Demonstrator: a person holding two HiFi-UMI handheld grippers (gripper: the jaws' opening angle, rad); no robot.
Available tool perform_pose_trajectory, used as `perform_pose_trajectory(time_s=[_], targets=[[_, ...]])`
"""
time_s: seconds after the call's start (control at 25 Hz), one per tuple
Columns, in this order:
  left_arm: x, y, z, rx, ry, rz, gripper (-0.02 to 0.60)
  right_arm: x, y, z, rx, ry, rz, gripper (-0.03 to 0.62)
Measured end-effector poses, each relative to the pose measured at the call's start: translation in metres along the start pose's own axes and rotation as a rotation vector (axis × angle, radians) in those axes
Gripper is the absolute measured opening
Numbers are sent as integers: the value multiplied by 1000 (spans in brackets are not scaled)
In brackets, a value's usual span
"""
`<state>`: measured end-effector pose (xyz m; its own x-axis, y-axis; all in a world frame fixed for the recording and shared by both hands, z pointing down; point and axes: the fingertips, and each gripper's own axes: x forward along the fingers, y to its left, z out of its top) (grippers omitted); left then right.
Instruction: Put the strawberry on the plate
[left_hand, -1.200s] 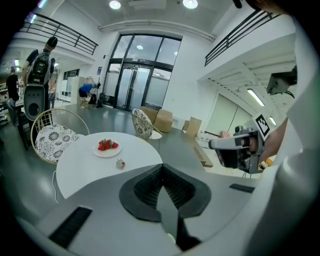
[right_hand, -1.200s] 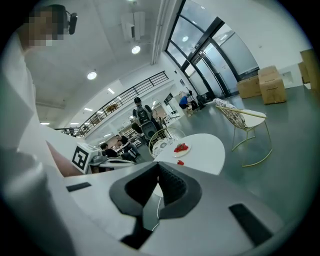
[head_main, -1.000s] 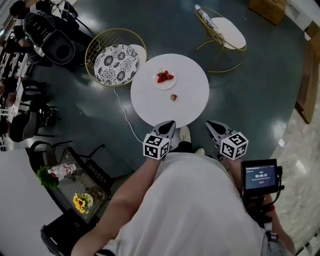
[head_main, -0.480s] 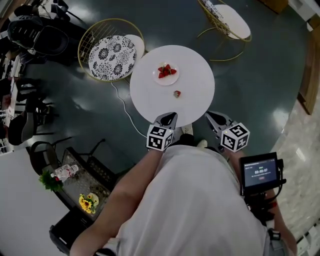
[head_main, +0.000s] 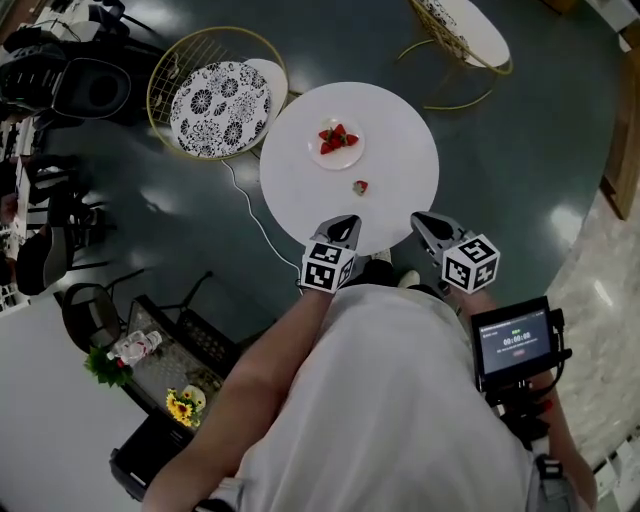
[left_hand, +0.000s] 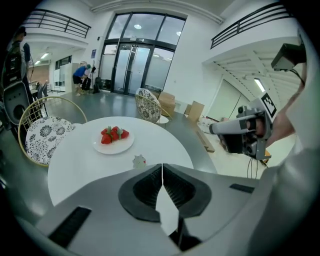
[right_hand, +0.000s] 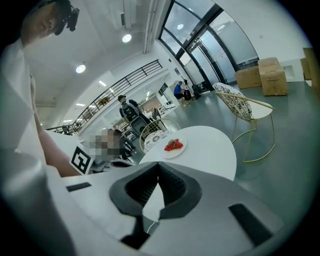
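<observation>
On the round white surface (head_main: 400, 150), one strawberry (head_main: 360, 187) lies alone, near but clear of the plate (head_main: 345, 160) carrying other strawberries (head_main: 337, 137). Both closed and empty, the left tool (head_main: 346, 221) and right tool (head_main: 419, 219) hover at the near edge.

No legible text or numbers

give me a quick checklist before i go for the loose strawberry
1. Loose strawberry in plain sight on the table: ok.
2. Plate has bare room beside its strawberries: ok.
3. Left claw open for a grasp: not ok, shut and empty.
4. Right claw open: not ok, shut and empty.
5. Tabletop between claws and loose strawberry unobstructed: ok.
</observation>
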<state>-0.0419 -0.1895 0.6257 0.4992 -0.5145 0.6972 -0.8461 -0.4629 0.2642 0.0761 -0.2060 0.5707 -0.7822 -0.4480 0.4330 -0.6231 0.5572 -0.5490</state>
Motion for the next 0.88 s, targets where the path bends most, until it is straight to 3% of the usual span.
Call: perform_pose_trajectory(time_s=[0.36, 0.84, 0.88], targets=[[12, 11, 7, -22, 24, 0, 8, 15, -10, 15, -7, 39, -2, 6], [67, 54, 7, -4, 101, 0, 11, 74, -53, 19, -21, 86, -8, 6], [70, 55, 4, 3, 113, -8, 50, 77, -55, 18, -19, 88, -11, 6]])
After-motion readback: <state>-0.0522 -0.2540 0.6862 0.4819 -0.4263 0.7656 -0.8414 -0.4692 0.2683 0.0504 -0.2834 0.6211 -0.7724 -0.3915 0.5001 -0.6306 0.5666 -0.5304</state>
